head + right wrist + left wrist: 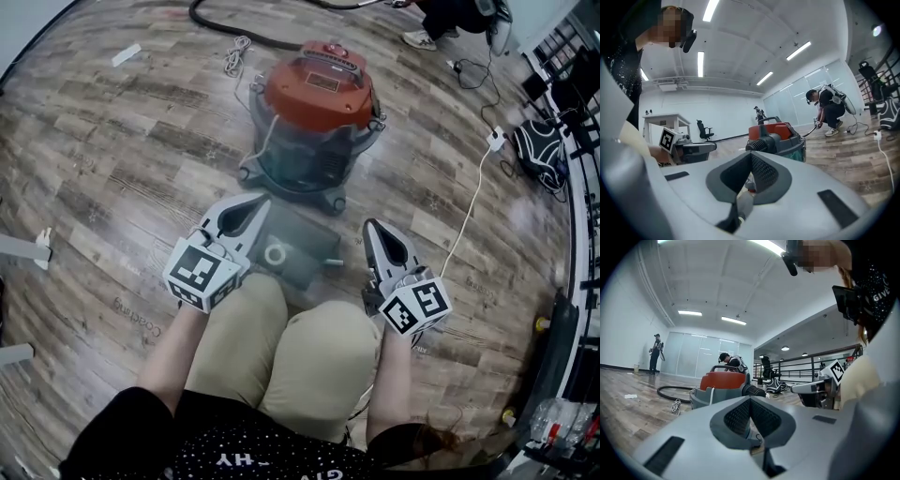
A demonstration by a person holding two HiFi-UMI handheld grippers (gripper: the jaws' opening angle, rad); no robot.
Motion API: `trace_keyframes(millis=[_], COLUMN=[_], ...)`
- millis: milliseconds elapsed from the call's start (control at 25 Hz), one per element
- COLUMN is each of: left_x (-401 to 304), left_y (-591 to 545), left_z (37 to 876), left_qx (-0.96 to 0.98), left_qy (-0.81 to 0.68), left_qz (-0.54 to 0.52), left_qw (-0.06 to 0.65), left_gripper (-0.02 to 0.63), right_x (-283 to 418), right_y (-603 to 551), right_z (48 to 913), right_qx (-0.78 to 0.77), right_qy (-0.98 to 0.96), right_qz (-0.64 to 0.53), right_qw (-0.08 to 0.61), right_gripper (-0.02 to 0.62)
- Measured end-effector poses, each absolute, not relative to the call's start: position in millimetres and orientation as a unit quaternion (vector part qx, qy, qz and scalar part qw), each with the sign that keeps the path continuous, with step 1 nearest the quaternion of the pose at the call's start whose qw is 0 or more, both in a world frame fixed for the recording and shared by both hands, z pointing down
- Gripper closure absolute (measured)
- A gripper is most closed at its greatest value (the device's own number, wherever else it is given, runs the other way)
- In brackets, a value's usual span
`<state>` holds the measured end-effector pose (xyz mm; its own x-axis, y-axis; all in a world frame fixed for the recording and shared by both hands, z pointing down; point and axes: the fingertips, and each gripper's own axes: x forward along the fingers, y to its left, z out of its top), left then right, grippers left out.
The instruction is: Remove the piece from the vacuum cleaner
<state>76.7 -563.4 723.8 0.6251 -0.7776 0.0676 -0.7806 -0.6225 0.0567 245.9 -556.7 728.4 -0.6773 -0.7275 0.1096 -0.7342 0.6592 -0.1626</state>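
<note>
Vacuum cleaner (314,112) on wood floor ahead. Grey piece (298,253) lies between it and person's knees (281,347). Left gripper (250,203) and right gripper (372,229) flank piece, jaws pressed together, nothing between. White cable (469,206) at right, black hose (234,28) beyond.

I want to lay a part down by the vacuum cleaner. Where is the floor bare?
Bare floor lies left of the vacuum cleaner, short of the coiled cord. Crowded: the grey piece before the knees; the white cable at right.
</note>
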Motion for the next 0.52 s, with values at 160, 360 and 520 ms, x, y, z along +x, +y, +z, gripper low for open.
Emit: trace_keyframes(millis=[160, 360, 520], left_x=[78.3, 79.6, 75.8], left_y=[-563.6, -564.1, -567.7], left_z=[725.0, 723.8, 727.4], left_qx=[0.902, 0.904, 0.899], left_qy=[-0.429, -0.426, -0.434], left_qz=[0.021, 0.015, 0.008], left_qw=[0.038, 0.041, 0.052], left_gripper=[0.600, 0.600, 0.600], right_x=[244.3, 244.2, 244.2], right_y=[-554.9, -554.1, -555.7], right_z=[730.3, 728.9, 726.6], right_qx=[0.400, 0.400, 0.399], right_qy=[-0.912, -0.912, -0.913], right_qz=[0.088, 0.087, 0.082], right_qw=[0.033, 0.032, 0.032], right_gripper=[0.584, 0.584, 0.584])
